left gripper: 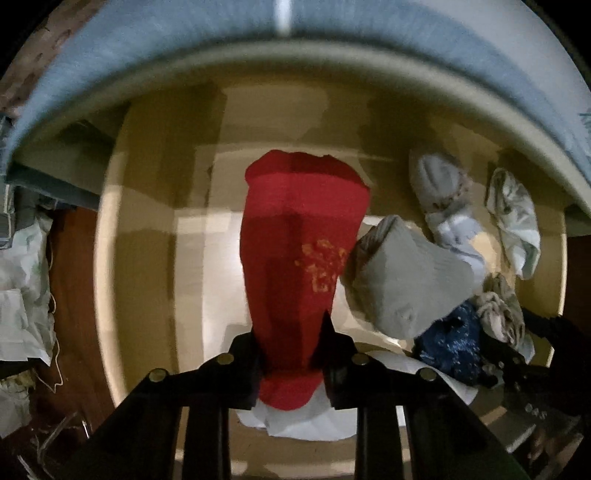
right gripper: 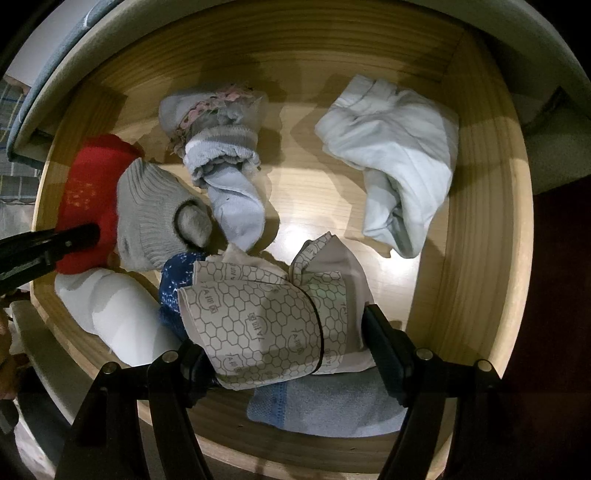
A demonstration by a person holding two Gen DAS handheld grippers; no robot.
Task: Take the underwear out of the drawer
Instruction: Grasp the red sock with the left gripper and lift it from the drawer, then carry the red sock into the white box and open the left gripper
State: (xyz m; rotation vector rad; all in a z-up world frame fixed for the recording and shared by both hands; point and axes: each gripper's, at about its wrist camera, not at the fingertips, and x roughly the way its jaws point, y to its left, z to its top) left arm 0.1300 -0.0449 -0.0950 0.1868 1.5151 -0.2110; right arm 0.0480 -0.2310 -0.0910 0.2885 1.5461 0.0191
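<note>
An open wooden drawer [right gripper: 476, 206] holds several rolled garments. My left gripper [left gripper: 291, 350] is shut on a red garment with a gold print [left gripper: 299, 236], which hangs out between its fingers above the drawer floor; it also shows in the right wrist view [right gripper: 88, 188] with a left finger [right gripper: 74, 236] on it. My right gripper [right gripper: 291, 339] is shut on a white piece of underwear with a grey hexagon pattern [right gripper: 266, 314] at the drawer's near side.
Also in the drawer: a grey ribbed roll [right gripper: 155, 218], a pale blue and grey roll [right gripper: 225, 158], a pale mint piece [right gripper: 395, 162], a dark blue patterned piece [right gripper: 173, 280], a white piece [right gripper: 118, 314] and a light blue piece [right gripper: 325, 402]. A blue-edged cabinet front [left gripper: 258, 33] overhangs the drawer.
</note>
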